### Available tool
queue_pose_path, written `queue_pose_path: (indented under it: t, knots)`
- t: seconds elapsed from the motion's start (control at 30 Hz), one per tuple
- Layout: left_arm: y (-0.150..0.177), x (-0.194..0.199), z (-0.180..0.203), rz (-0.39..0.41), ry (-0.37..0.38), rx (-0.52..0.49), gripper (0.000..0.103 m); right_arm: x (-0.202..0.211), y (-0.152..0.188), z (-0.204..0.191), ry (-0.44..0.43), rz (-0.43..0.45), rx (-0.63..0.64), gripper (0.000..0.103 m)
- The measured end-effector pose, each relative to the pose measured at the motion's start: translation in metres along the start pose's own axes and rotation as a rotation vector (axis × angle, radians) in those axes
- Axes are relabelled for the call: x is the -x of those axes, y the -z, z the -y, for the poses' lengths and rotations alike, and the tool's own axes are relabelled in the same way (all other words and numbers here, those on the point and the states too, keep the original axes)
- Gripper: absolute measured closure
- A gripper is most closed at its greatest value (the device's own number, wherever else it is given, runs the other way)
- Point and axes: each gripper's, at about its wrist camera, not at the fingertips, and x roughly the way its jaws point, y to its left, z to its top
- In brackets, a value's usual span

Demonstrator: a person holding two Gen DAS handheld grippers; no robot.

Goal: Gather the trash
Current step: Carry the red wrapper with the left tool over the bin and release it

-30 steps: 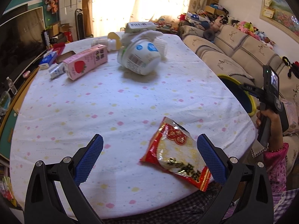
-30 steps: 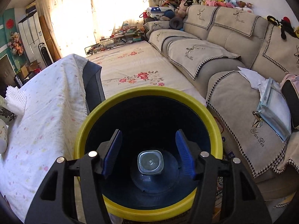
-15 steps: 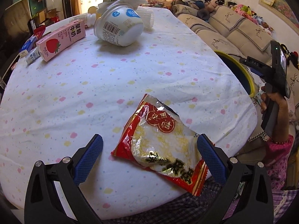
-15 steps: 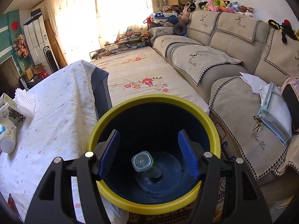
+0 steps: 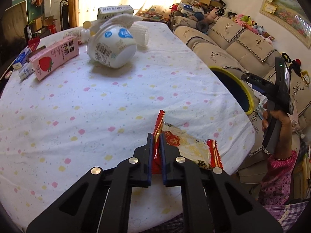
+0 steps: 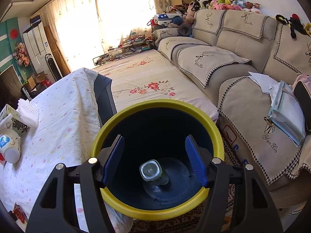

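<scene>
Trash is only partly collected. One clear bottle lies in the yellow-rimmed bin, under the right gripper, whose jaws stand apart and empty. The left gripper pinches the red snack wrapper at the table edge. A pink carton and white cup remain.

Wrapper on table near edge; bin beside table w/ bottle inside.
</scene>
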Motion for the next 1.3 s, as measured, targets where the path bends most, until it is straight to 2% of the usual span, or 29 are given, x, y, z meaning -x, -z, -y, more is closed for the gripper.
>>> queue_pose_path:
  t: [0.23, 0.4, 0.63, 0.87, 1.03, 1.2, 1.3]
  knots:
    - [-0.031, 0.011, 0.017, 0.068, -0.011, -0.068, 0.096, 0.02, -0.005, 0.016, 0.0, 0.042, -0.03, 0.041]
    - [-0.068, 0.017, 0.043, 0.134, 0.017, -0.13, 0.096, 0.039, -0.007, 0.033, 0.018, 0.078, -0.048, 0.041]
    - [-0.124, -0.013, 0.098, 0.196, 0.067, -0.21, 0.096, 0.047, -0.002, 0.065, 0.057, 0.08, -0.093, 0.041]
    - [-0.161, -0.071, 0.151, 0.173, 0.098, -0.264, 0.096, 0.046, 0.003, 0.095, 0.082, 0.058, -0.136, 0.041]
    - [-0.167, -0.108, 0.184, 0.152, 0.103, -0.319, 0.096, 0.048, 0.005, 0.109, 0.088, 0.058, -0.156, 0.038]
    - [-0.169, -0.135, 0.203, 0.13, 0.079, -0.344, 0.09, 0.045, 0.006, 0.113, 0.085, 0.046, -0.158, 0.037]
    - [-0.169, -0.137, 0.205, 0.127, 0.066, -0.344, 0.081, 0.043, 0.008, 0.111, 0.082, 0.039, -0.155, 0.037]
